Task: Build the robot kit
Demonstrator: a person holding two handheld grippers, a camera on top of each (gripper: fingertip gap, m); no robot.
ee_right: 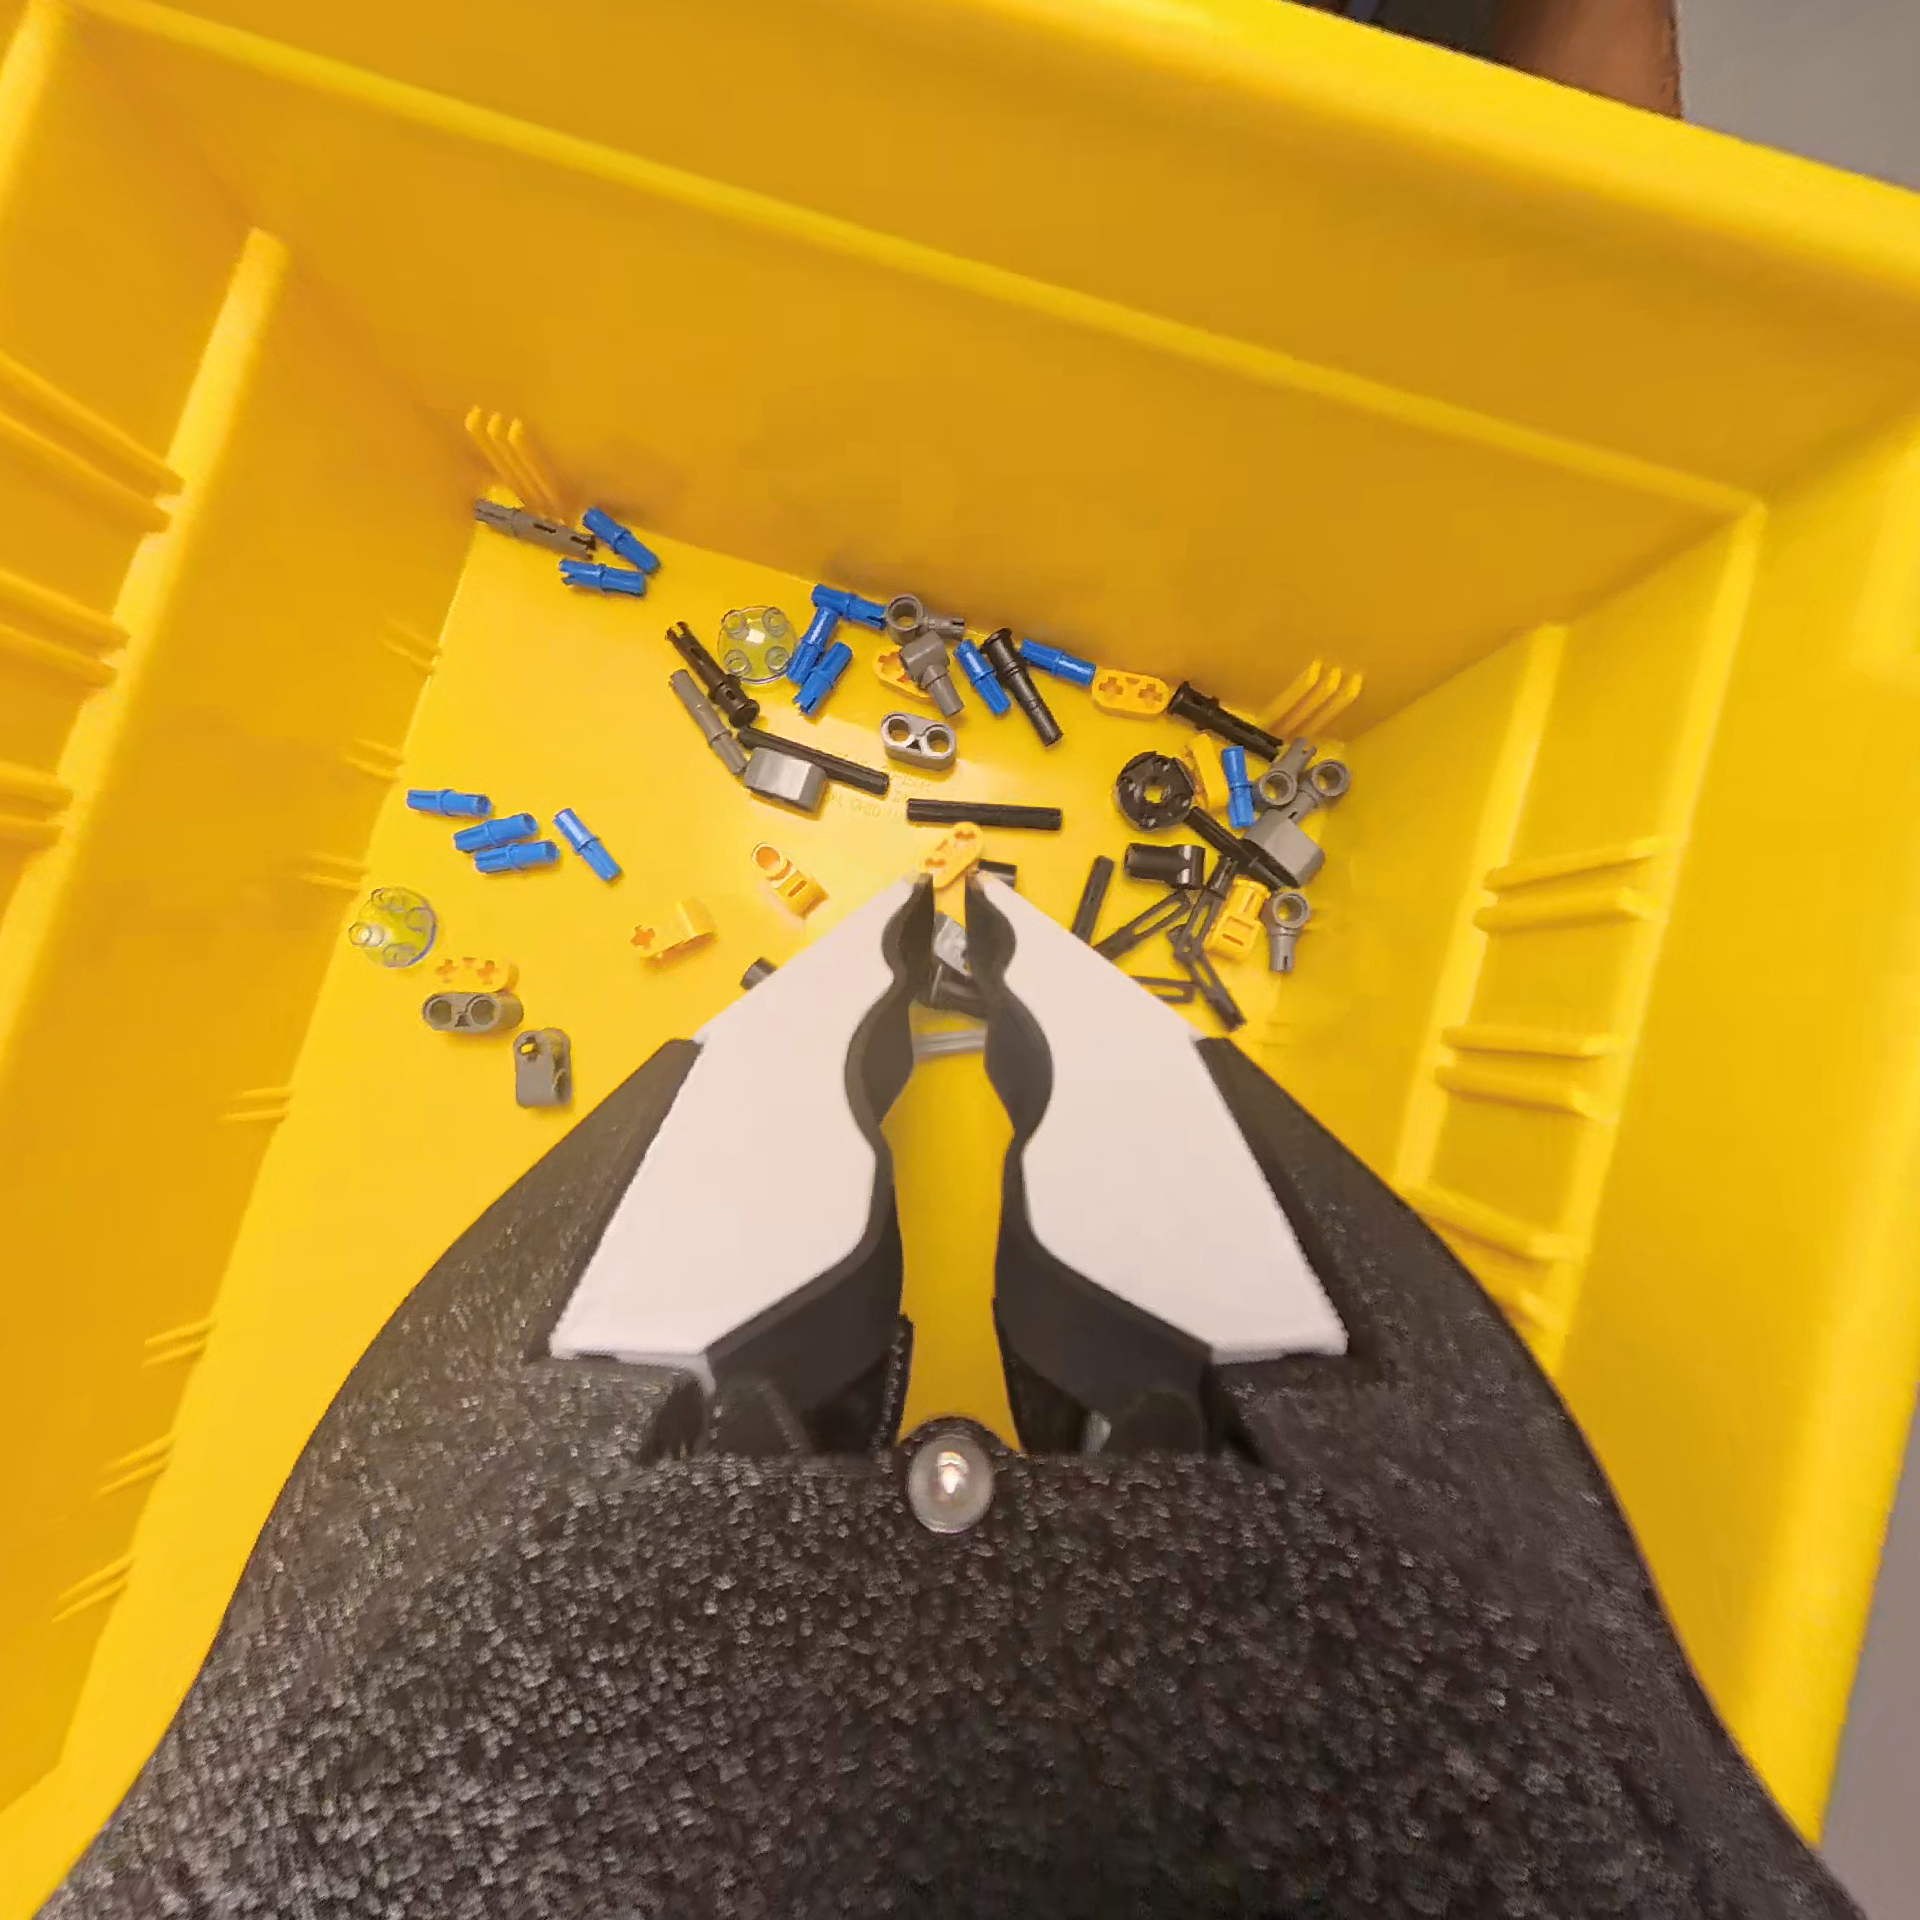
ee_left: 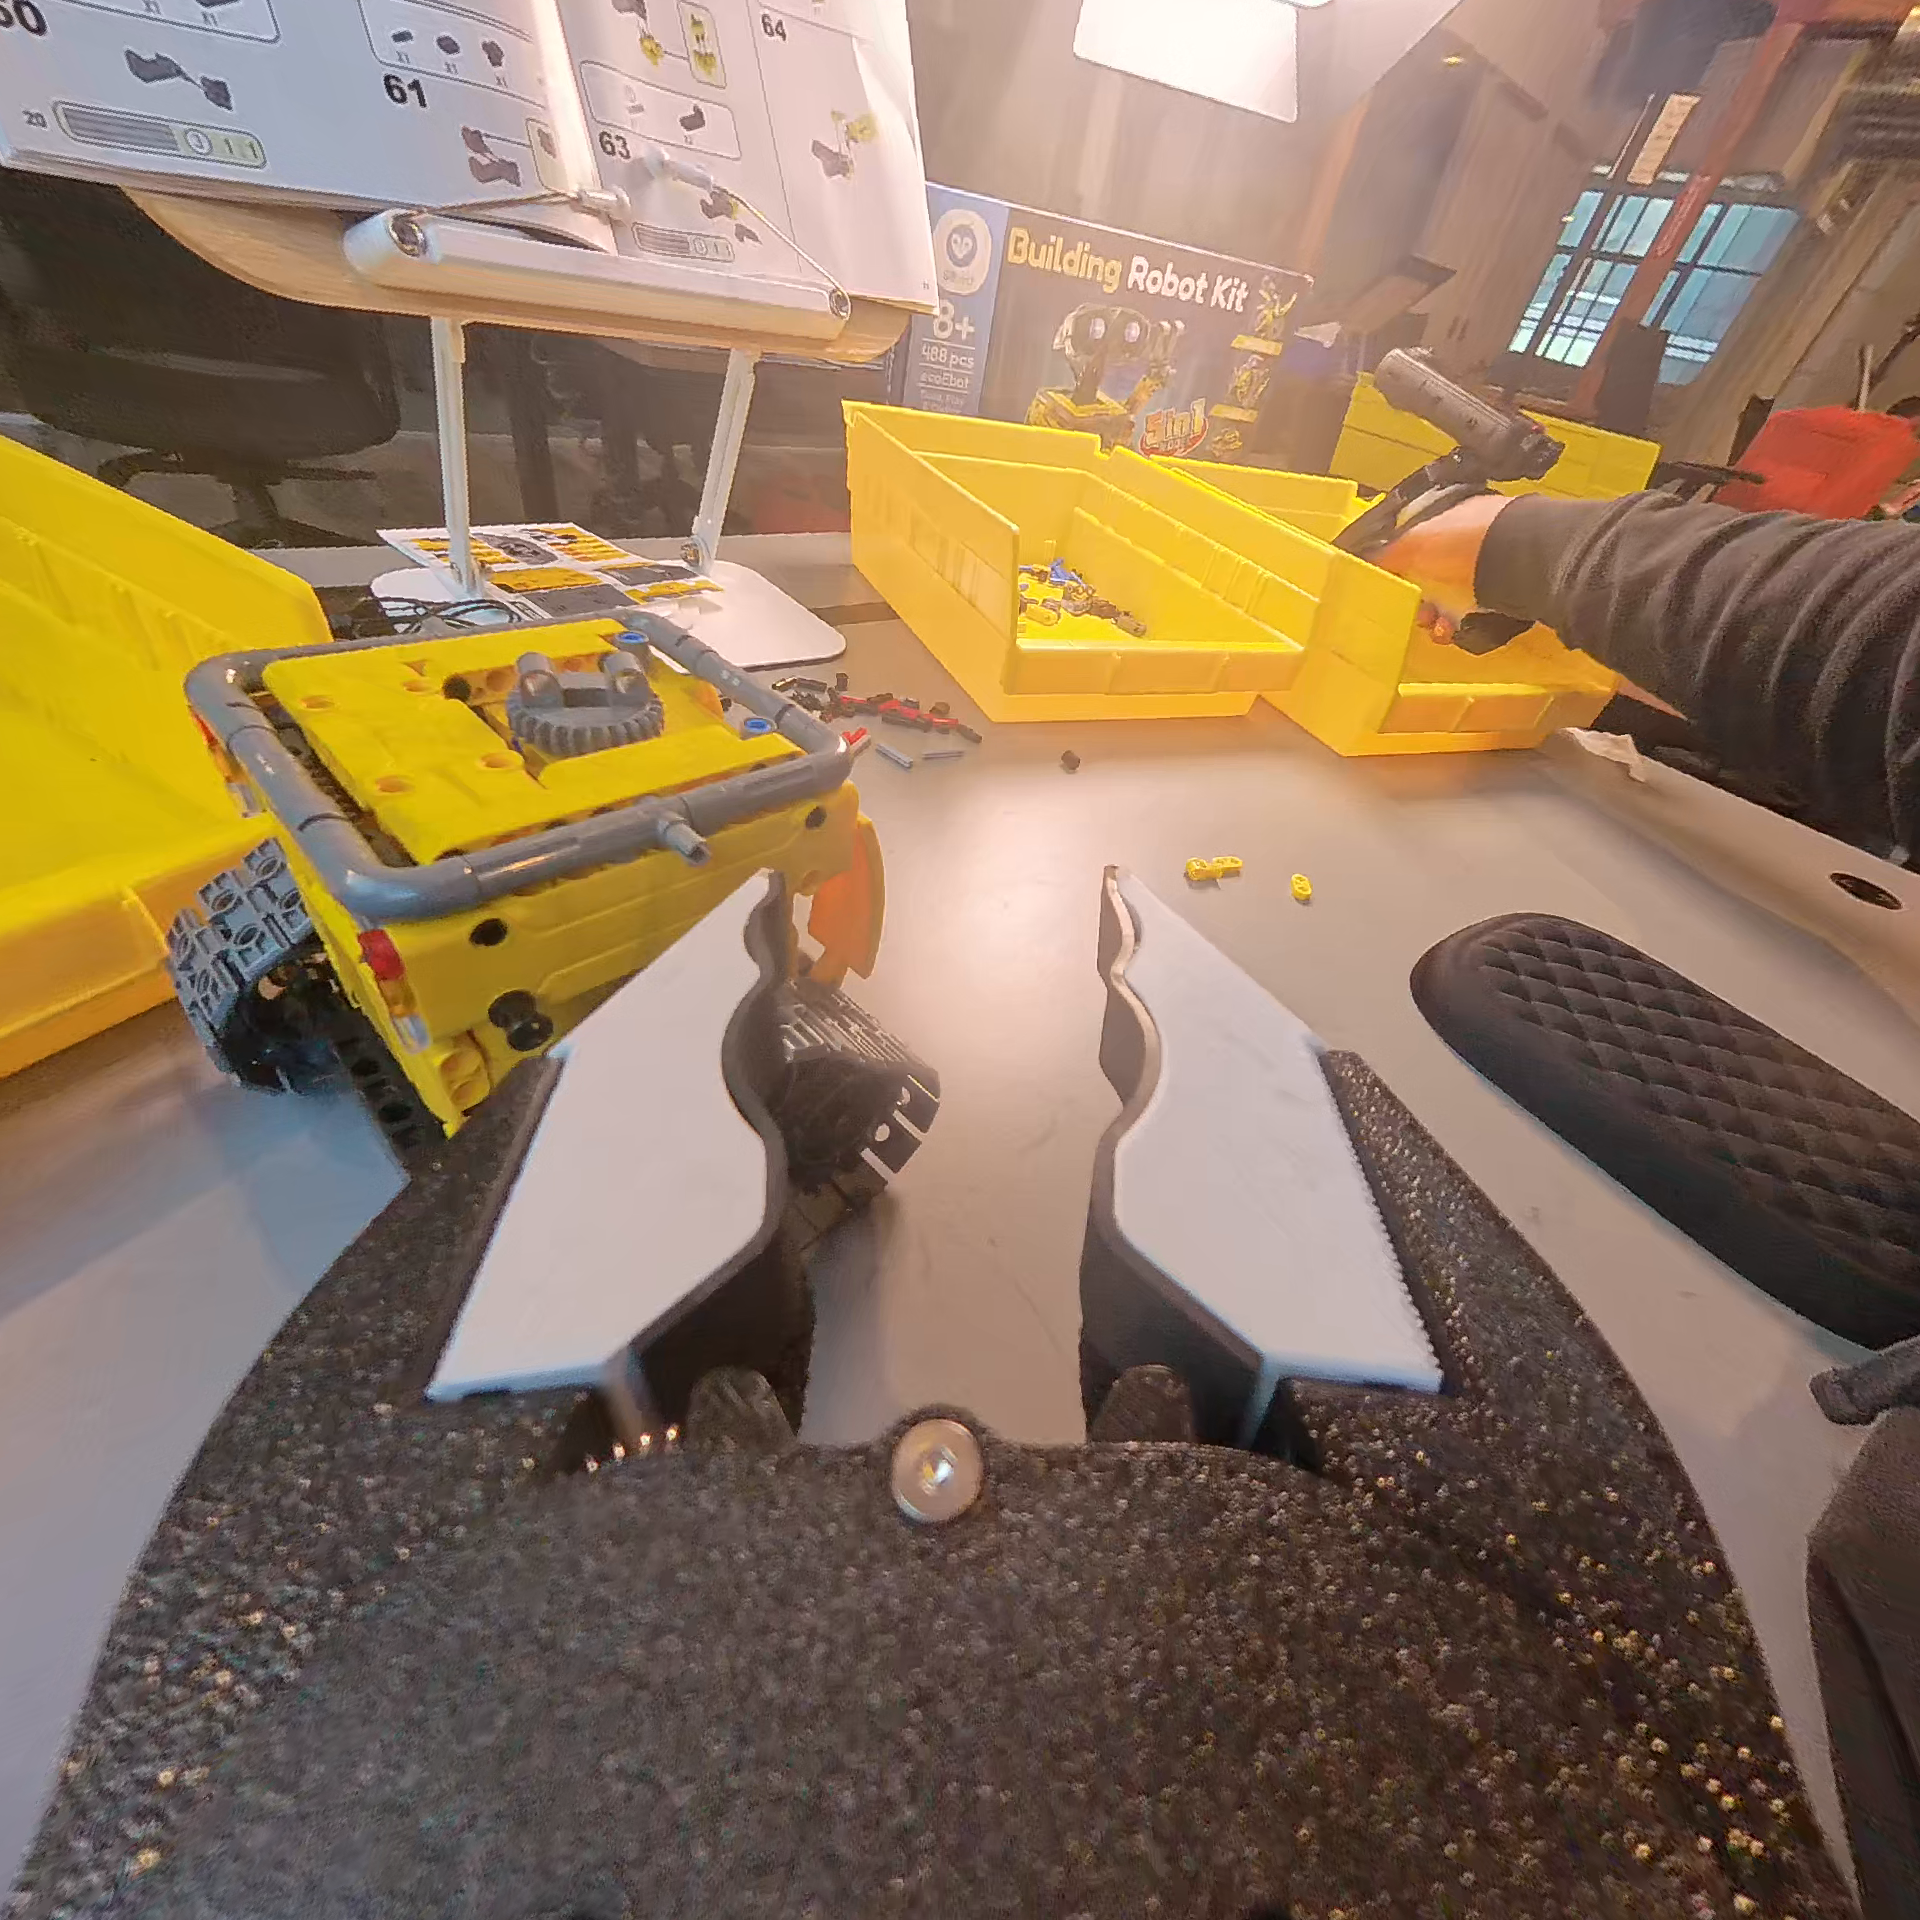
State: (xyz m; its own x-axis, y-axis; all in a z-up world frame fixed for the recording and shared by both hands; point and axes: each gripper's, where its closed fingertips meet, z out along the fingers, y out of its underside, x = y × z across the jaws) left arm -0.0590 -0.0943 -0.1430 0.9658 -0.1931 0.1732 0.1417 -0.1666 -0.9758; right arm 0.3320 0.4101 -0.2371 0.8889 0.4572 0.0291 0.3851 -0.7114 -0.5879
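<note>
Print covers an open instruction booklet (ee_left: 468,94) propped on the white stand (ee_left: 582,260). Right of the stand, a blue box (ee_left: 1122,312) carries lettering; under it lies a printed sticker sheet (ee_left: 551,571).

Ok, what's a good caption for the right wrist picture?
Right tongs pinch a small yellow piece inside a yellow bin of loose building pins.

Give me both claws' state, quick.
Left claw: open, empty, beside the yellow tracked model.
Right claw: closed on a small yellow connector in the parts bin.

Small yellow two-hole connector (ee_right: 954,854) pinched at the right gripper (ee_right: 943,883) tips inside yellow bin (ee_right: 935,343).
</note>
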